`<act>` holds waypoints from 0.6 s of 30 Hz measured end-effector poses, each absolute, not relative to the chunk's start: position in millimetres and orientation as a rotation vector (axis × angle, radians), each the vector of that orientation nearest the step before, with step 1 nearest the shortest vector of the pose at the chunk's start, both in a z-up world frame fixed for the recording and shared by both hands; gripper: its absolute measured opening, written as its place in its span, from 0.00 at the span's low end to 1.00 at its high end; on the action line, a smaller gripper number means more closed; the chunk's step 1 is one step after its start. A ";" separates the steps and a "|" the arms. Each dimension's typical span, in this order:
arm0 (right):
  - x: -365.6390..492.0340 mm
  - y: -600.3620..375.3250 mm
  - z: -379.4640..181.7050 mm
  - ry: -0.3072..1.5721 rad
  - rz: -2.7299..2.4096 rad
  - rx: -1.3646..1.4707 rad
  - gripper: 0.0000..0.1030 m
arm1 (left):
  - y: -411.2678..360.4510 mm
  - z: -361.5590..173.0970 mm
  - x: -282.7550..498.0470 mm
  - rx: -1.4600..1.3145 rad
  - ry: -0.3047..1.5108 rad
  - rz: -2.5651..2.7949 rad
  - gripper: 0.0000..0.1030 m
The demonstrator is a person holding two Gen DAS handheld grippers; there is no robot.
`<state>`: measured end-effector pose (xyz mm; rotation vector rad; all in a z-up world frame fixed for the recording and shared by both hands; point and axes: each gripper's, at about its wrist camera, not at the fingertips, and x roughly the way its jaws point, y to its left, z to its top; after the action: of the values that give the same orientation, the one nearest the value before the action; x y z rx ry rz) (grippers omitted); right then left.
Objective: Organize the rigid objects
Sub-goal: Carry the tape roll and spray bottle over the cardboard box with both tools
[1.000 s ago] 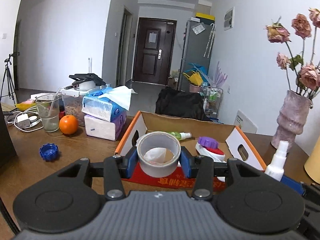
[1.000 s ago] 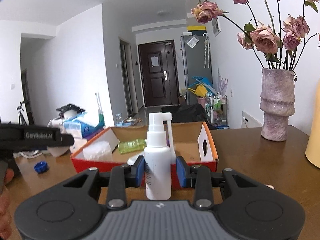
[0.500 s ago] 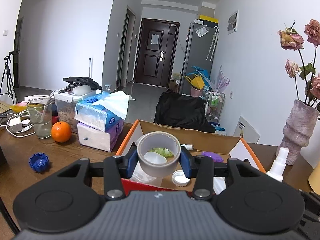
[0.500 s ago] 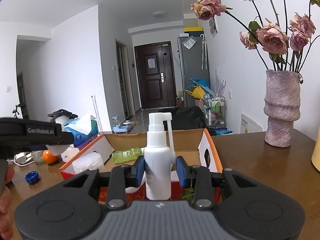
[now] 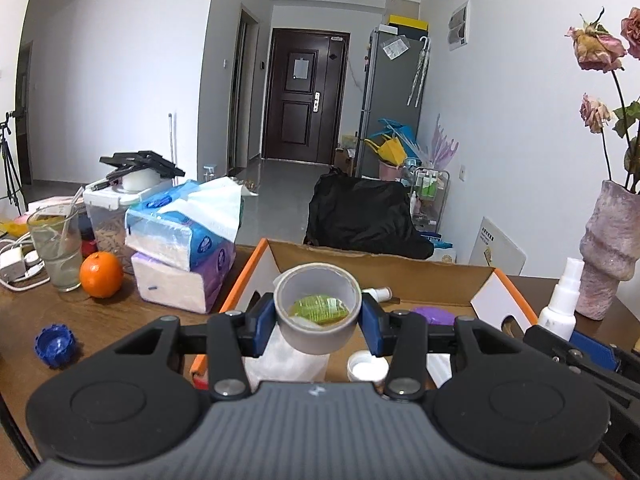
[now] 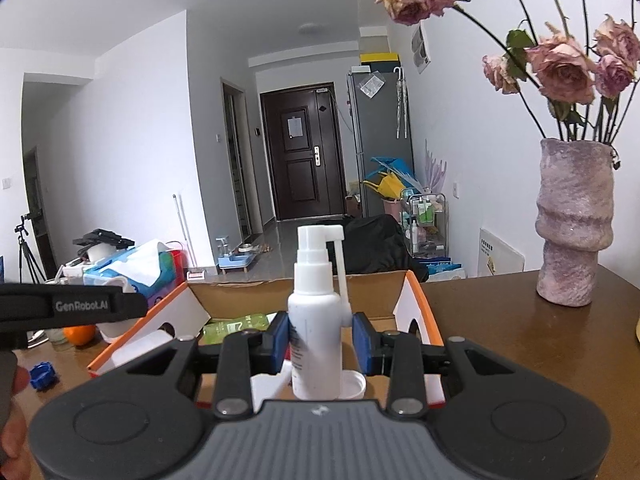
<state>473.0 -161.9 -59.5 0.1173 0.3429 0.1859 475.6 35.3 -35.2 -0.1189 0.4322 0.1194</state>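
Since a second ago I have carried both loads forward: they were short of the cardboard box (image 5: 384,268) and now hang over its open top. My left gripper (image 5: 318,318) is closed on the tape roll (image 5: 318,312), blue pads squeezing its outer wall from both sides, core axis tipped up toward the camera. I judge the roll light and stiff, its smooth wall liable to slip, so the grip across its width suits it. My right gripper (image 6: 320,338) is clamped on the white spray bottle (image 6: 316,320) at mid-body, upright, above the box's near end. I expect thin, light plastic, top-heavy at the nozzle. Inside the box, past the roll, lie a green packet (image 5: 320,309), a white cap (image 5: 367,366) and a purple lid (image 5: 434,315). The grippers hide the box floor beneath both loads, so I cannot tell what space is free there.
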 end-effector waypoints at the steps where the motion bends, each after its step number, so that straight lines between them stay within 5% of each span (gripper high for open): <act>1: 476.8 -160.8 -59.9 0.342 0.185 0.116 0.32 | 35.5 -36.0 479.1 -0.116 0.432 0.120 0.44; 18: 533.4 -156.7 -69.6 0.367 0.160 0.095 0.32 | 31.1 -54.8 533.4 -0.032 0.462 0.111 0.44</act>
<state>533.4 -156.7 -69.6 0.0952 0.3669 0.1599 533.4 31.1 -54.8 -0.0320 0.4621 0.1107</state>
